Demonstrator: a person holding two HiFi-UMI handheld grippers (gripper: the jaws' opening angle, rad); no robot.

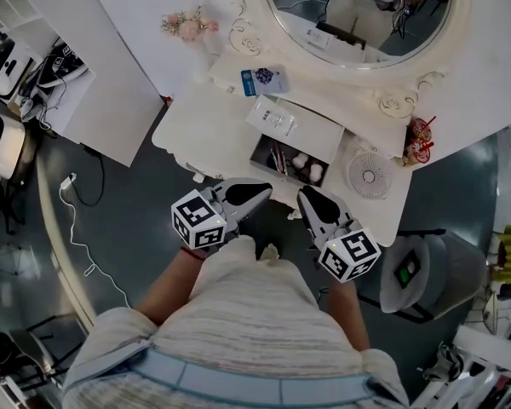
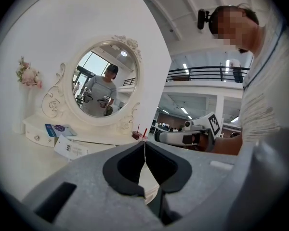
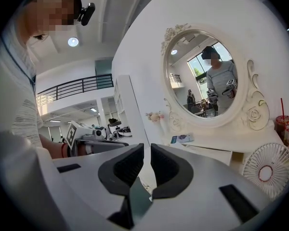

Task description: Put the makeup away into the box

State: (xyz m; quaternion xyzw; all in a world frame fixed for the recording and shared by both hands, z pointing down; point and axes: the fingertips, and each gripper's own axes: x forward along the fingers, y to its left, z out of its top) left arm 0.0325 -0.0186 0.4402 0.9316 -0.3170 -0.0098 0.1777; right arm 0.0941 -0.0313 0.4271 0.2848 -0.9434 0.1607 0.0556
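The makeup box (image 1: 327,135) stands open on the white dressing table (image 1: 196,126), in front of the oval mirror (image 1: 358,15). Pencils and pale puffs (image 1: 307,167) lie inside it. A white labelled lid or card (image 1: 272,116) leans at its far side. Both grippers hover level over the floor, short of the table's near edge. My left gripper (image 1: 260,192) (image 2: 144,146) is shut, tips touching, with nothing in it. My right gripper (image 1: 307,196) (image 3: 147,150) shows a narrow gap between its pads and holds nothing.
A small white fan (image 1: 370,175) and a red cup with straws (image 1: 419,139) stand at the table's right end. A blue packet (image 1: 262,79) and a flower sprig (image 1: 187,25) sit at the back left. A grey bin (image 1: 413,271) is on the floor to the right; a white cable (image 1: 77,220) trails to the left.
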